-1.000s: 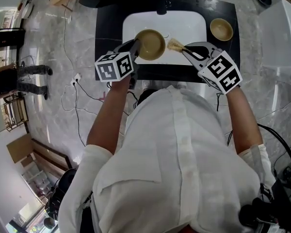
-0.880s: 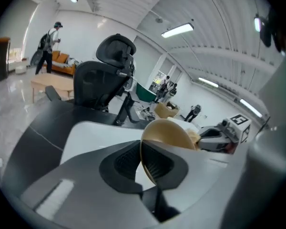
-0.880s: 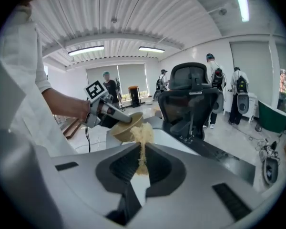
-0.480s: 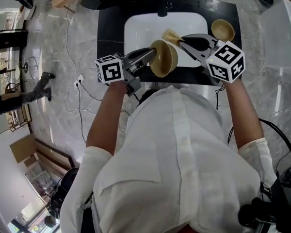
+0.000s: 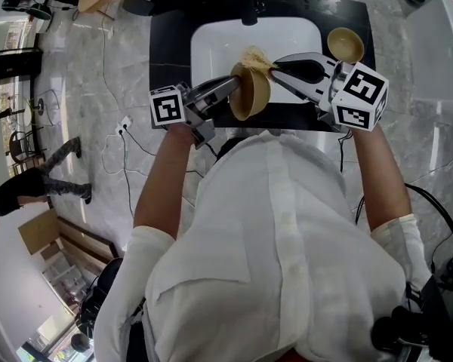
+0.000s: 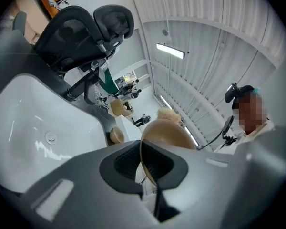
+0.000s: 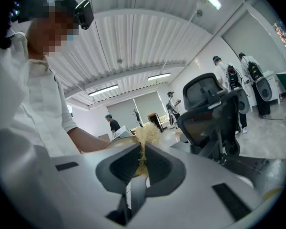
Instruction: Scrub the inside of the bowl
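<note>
- Head view: left gripper (image 5: 231, 86) pinches the tilted bowl (image 5: 251, 96) over the near edge of the sink (image 5: 211, 45); open room beyond.
- Right gripper (image 5: 276, 68) clamps the brush (image 5: 254, 56) at the bowl's far rim; contact hard to make out.

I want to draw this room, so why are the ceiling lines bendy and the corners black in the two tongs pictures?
Left gripper view: the wide-angle lens bends straight lines and darkens corners; glare shines on the sink. Right gripper view: same bending, and the scrubber in the right tongs looks soft. Head view: even light.
</note>
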{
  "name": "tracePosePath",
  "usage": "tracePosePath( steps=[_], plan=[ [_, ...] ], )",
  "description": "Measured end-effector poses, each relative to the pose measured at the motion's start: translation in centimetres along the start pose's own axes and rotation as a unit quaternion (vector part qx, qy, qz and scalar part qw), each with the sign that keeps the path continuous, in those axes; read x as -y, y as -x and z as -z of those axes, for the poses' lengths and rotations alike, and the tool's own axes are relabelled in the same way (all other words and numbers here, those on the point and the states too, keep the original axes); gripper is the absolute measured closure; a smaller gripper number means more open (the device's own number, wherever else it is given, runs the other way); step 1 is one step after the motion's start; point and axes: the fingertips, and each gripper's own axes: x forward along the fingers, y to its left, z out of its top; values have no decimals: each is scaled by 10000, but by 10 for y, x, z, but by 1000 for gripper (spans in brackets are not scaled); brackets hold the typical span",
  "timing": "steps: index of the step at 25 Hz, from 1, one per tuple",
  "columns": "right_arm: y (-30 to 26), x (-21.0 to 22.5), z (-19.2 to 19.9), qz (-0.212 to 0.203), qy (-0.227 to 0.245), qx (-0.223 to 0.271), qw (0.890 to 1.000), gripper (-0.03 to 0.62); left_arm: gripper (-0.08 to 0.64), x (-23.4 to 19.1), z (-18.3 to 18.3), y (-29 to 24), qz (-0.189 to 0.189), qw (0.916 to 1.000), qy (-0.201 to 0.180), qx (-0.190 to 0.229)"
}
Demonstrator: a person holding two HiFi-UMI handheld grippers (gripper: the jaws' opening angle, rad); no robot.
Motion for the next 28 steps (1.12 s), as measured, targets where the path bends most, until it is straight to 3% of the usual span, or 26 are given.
tracePosePath(
  steps=[5, 10, 22, 28],
  plan=[
    [3, -14, -8, -215, 252, 100, 9994, 566, 545, -2, -4, -2, 268, 9987, 359, 258],
    [5, -35, -8, -642, 275, 148, 9975, 566, 545, -9, -10, 1, 251, 9970, 555, 476],
    [-7, -77, 21, -1750, 313, -267, 9837, 566, 545, 1, -33, 8, 690, 9890, 818, 1022],
    [-15, -68, 49, -1527, 383, -696, 9851, 566, 545, 27, -36, 1, 1160, 9847, 810, 1013]
  ],
)
